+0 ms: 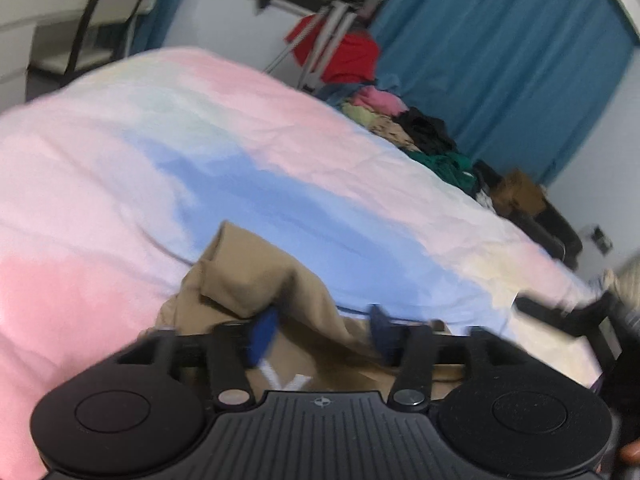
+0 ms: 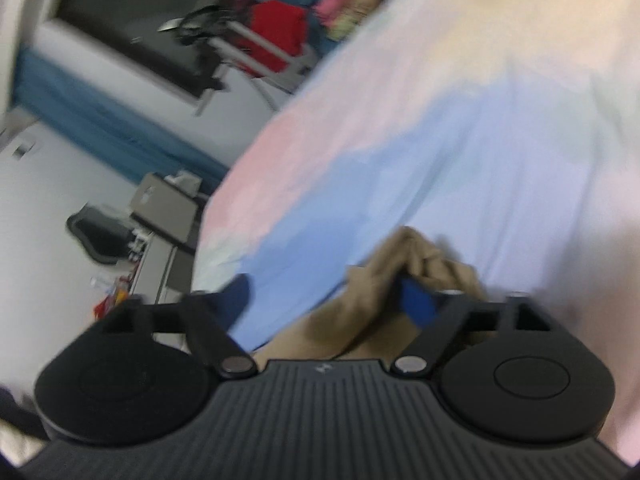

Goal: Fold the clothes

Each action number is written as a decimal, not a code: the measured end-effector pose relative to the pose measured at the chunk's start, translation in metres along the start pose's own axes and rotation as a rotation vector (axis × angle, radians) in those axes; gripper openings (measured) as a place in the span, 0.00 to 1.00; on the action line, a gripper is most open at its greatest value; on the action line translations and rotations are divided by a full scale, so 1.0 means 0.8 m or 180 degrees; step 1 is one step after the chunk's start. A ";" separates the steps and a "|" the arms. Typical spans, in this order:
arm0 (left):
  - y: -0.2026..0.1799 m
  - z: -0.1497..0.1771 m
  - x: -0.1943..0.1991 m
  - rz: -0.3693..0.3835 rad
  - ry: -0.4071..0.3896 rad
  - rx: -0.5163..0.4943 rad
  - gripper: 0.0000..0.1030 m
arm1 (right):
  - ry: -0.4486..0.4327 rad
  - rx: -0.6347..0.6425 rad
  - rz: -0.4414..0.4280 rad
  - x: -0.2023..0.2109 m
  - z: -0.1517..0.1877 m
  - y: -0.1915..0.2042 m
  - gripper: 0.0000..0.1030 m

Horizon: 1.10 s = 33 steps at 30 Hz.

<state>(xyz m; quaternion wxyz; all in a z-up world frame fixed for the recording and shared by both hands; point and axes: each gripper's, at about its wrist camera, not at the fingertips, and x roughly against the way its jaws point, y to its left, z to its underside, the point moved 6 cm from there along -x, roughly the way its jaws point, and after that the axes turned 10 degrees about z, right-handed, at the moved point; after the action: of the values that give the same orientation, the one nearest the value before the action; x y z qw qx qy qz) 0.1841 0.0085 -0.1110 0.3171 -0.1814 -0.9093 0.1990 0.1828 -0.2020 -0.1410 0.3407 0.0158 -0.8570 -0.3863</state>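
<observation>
Left wrist view: my left gripper (image 1: 322,330) has its fingers spread, the blue pads wide apart and pinching nothing. The crumpled tan cloth garment (image 1: 248,276) lies on the pastel pink-and-blue bedsheet (image 1: 120,160) right under them. Its raised fold stands at about eleven o'clock from the gap, touching or nearly touching the left pad; blur keeps me from saying which. The rest runs back under the gripper toward six o'clock.

Right wrist view: my right gripper (image 2: 332,300) also has its fingers spread and empty. Here the same garment bunches into a ridge at about one o'clock, against the right-hand blue pad (image 2: 416,304), while the left pad hangs over bare sheet.

I judge each hand sits at its own end of the cloth, so neither is clearly nearer; the garment's long axis seems to run between them.
</observation>
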 end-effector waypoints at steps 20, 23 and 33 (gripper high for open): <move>-0.063 0.056 0.116 -0.0352 0.0047 -0.0574 0.90 | -0.0746 0.1530 0.0326 0.085 0.056 0.066 0.86; -0.061 0.064 0.134 -0.0294 0.0092 -0.0366 0.90 | -0.0757 0.1510 0.0429 0.091 0.057 0.058 0.86; 0.006 0.114 0.129 0.0379 0.0513 0.1455 0.90 | -0.0690 0.1187 0.0504 0.095 0.049 0.040 0.86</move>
<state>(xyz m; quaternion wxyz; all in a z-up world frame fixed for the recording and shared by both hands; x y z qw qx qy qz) 0.0505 0.0371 -0.1266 0.4091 -0.1735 -0.8002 0.4029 0.1089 -0.1759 -0.0942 0.2670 -0.0304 -0.9437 -0.1928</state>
